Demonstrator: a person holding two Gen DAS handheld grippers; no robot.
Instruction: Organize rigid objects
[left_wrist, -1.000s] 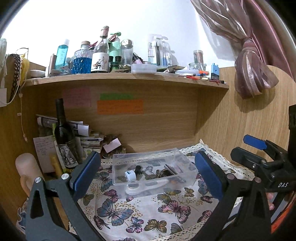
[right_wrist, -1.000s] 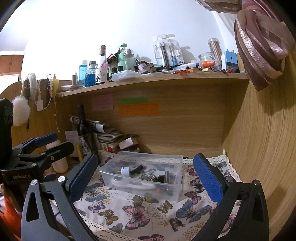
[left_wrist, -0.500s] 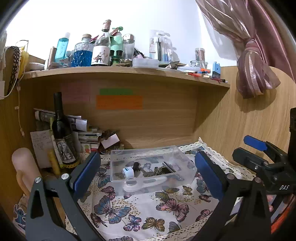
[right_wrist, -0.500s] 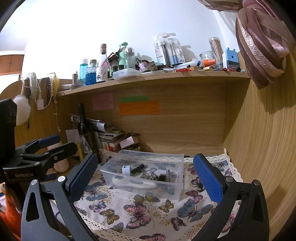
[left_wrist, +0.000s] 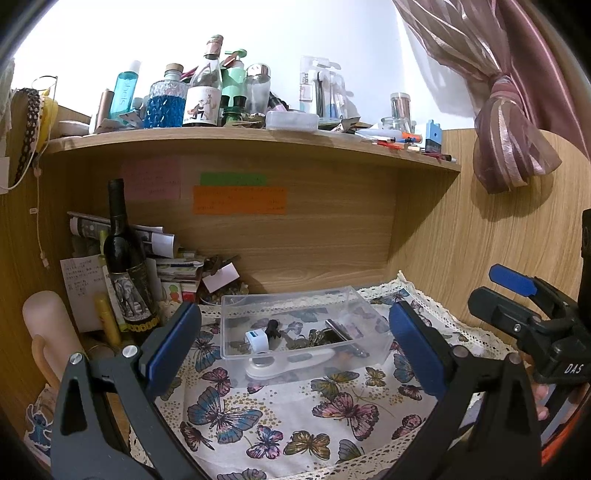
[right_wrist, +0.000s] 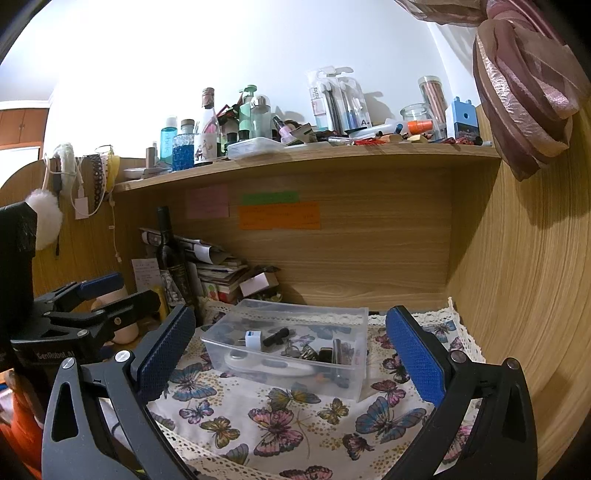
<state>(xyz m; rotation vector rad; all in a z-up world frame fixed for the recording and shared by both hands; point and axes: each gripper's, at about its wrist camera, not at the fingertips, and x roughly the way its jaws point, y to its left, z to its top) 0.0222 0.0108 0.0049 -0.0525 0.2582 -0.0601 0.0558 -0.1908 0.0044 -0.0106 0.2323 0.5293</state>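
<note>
A clear plastic box stands on the butterfly cloth in the desk alcove. It holds a small white charger cube, a white handled tool, keys and dark small parts. My left gripper is open and empty, in front of the box. My right gripper is open and empty, also short of the box. Each gripper shows at the edge of the other's view.
A dark wine bottle, stacked papers and a pale bottle crowd the alcove's left. The shelf above carries several bottles and stationery. A wooden wall and a tied curtain stand on the right.
Both views have lifted and pulled back slightly, so the box sits lower and a little farther in frame. Both grippers stay open and nothing in the box has moved.
</note>
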